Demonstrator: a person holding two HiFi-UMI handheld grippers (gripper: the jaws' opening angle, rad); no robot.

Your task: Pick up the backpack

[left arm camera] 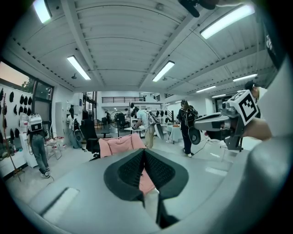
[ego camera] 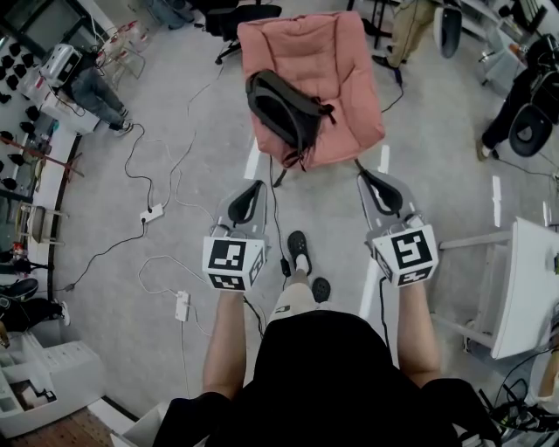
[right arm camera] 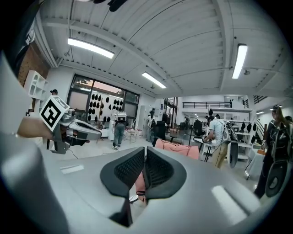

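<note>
A black backpack (ego camera: pixel 284 108) lies tilted on the seat of a pink padded chair (ego camera: pixel 345 79) straight ahead in the head view. My left gripper (ego camera: pixel 255 186) and right gripper (ego camera: pixel 365 177) are held side by side short of the chair, both shut with nothing between their pads. In the left gripper view the shut pads (left arm camera: pixel 155 171) cover the chair's (left arm camera: pixel 120 145) lower part; the backpack is hidden there. In the right gripper view the chair (right arm camera: pixel 179 149) shows above the shut pads (right arm camera: pixel 132 170), and my left gripper (right arm camera: pixel 99 134) is at the left.
Cables and white power strips (ego camera: pixel 182 305) trail over the grey floor at the left. A white table (ego camera: pixel 525 288) stands at the right. Several people stand among desks, and dark office chairs (ego camera: pixel 240 17) sit behind the pink chair. My own foot (ego camera: pixel 299 251) is below the chair.
</note>
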